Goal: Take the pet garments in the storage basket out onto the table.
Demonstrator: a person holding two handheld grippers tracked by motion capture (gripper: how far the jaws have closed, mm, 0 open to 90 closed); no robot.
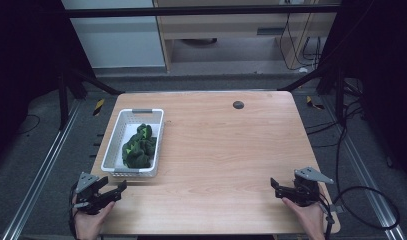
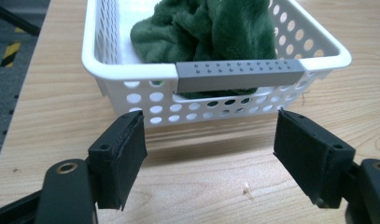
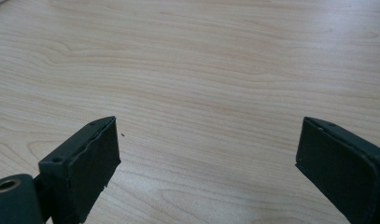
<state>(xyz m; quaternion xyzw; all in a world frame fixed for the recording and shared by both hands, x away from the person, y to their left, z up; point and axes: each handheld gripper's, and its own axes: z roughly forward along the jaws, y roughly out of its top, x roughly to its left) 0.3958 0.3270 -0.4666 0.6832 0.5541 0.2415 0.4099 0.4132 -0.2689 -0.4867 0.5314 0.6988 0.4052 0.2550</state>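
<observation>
The left gripper is holding its jaws spread wide with nothing between them, pointing at the near end of the white basket, just short of its grey handle. The green plush cloth is lying bunched inside the basket. The right gripper is hovering well apart from the basket, jaws likewise spread and empty, over the bare wooden table.
</observation>
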